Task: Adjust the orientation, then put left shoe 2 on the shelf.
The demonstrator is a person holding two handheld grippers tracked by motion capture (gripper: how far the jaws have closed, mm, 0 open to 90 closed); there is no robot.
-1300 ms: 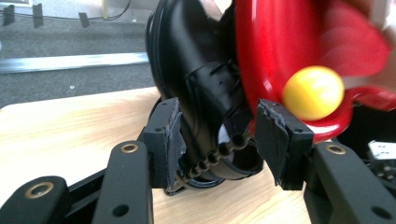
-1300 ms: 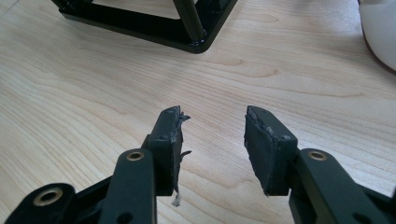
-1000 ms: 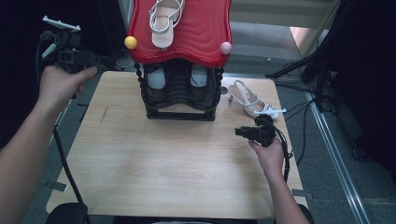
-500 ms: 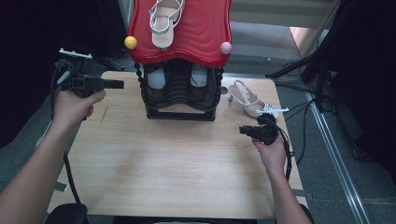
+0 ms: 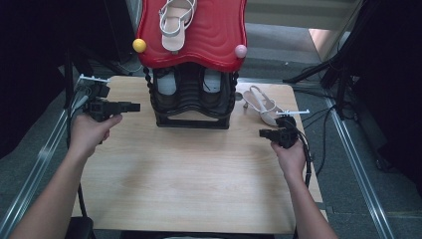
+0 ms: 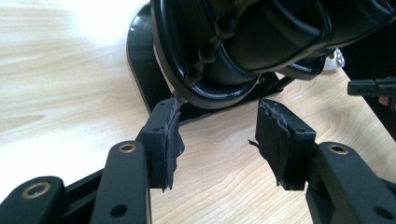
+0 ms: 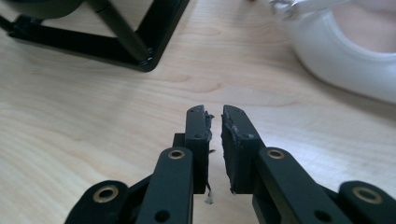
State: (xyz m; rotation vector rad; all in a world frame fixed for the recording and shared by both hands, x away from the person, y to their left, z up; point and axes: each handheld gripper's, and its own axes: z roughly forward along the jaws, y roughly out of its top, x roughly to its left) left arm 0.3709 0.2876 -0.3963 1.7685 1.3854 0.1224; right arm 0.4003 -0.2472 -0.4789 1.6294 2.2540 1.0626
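A black shoe rack with a red wavy top stands at the table's far middle. A white strappy sandal lies on the red top. Its mate lies on the wood right of the rack, and its white heel shows in the right gripper view. My left gripper points at the rack's left side, jaws wide open and empty, just short of the rack's base. My right gripper hovers near the sandal; its jaws have just been closing to a narrow gap, nothing between them.
A yellow ball and a pink ball sit at the red top's front corners. Pale shoes are tucked inside the rack. Cables and a stand's legs lie beyond the table's right edge. Bare wood spreads in front.
My left hand has come down and rightward from beyond the table's left edge toward the rack. The right hand has stayed in place.
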